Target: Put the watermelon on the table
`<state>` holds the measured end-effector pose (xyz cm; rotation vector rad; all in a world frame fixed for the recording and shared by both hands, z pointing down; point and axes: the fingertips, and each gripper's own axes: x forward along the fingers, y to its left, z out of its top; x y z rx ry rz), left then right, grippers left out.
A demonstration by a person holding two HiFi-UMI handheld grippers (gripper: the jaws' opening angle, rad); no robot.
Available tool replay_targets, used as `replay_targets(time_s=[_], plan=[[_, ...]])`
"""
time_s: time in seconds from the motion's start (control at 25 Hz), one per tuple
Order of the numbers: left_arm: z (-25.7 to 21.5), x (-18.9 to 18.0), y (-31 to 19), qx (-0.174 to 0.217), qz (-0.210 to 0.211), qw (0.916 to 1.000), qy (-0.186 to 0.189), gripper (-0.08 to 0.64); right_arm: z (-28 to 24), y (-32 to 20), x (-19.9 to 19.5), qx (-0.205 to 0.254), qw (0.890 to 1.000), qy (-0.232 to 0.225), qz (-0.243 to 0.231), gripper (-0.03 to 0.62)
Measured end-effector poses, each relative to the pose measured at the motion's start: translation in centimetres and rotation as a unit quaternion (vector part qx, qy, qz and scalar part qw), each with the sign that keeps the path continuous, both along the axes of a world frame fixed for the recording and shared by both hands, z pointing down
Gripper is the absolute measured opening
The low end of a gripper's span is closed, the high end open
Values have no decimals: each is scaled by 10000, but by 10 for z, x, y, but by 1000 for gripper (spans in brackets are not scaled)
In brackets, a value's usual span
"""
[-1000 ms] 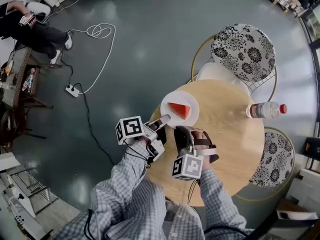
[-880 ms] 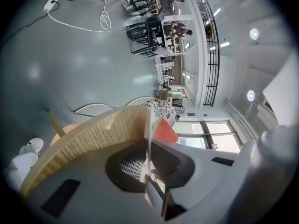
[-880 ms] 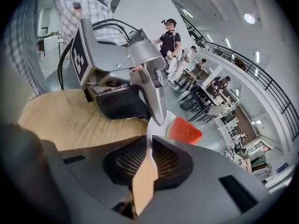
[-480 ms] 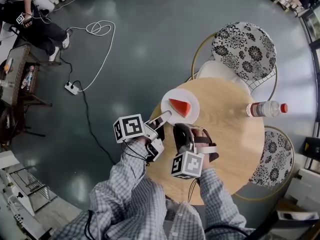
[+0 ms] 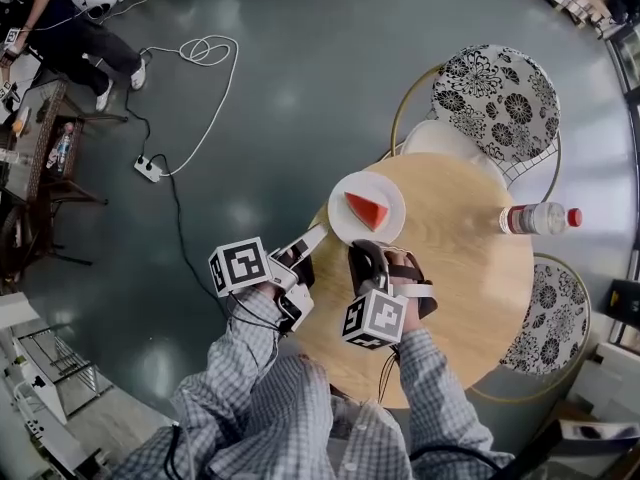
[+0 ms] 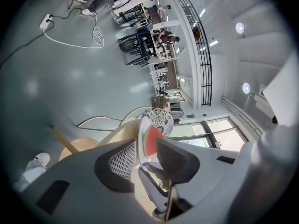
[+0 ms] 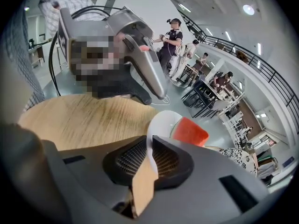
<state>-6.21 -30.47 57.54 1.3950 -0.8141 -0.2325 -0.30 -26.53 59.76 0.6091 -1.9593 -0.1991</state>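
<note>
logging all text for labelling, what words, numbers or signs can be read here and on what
No readable text anywhere in these views.
Bottle label: too small and blurred to read.
Marker cubes: black-and-white square patterns only, no letters or numbers.

plate [image 7: 161, 120] rim hidden by right gripper [image 7: 150, 141]; bottle [image 5: 530, 218] label illegible (small)

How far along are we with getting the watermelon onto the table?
Done: the watermelon sits on its plate on the table. In hand: the left gripper is opening, clear of the plate; the right gripper pinches the rim. Left: release and withdraw.
</note>
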Motion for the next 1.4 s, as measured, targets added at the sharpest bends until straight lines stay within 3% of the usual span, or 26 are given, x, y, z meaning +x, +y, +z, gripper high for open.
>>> replay_targets(time_s=[0.24,0.44,0.52,0.64,0.76,0.8,0.88,1.0,1.2,1.4], plan=[[-3,-8,19,132,110,9997,-145,120,10,-1,2,-323,9989,-231,267,48],[-5,-14,31,148,69,9998,-143,119,8,-1,0,-709,9892,-948,866,49],[-8,-17,35,210,56,9995,-248,118,2,-1,0,-858,9795,-1389,1178,114],[-17,-18,40,460,142,9977,-482,118,-21,-4,5,-762,9565,-2206,1752,114],[-31,-12,44,760,193,9963,-338,115,-42,-1,17,-743,9314,-2794,2210,112],[-36,-10,46,832,152,9962,-217,110,-46,3,23,-760,9248,-2891,2352,102],[-45,-4,51,937,47,9956,12,56,-53,14,37,-747,9126,-3049,2621,14],[-56,9,65,1075,112,9940,184,8,-65,34,56,-672,8932,-3384,2885,8],[-81,36,96,1190,218,9902,701,8,-84,74,79,-450,8837,-3593,2965,8],[-96,58,132,1324,388,9880,696,6,-103,119,101,-546,8518,-4104,3211,8]])
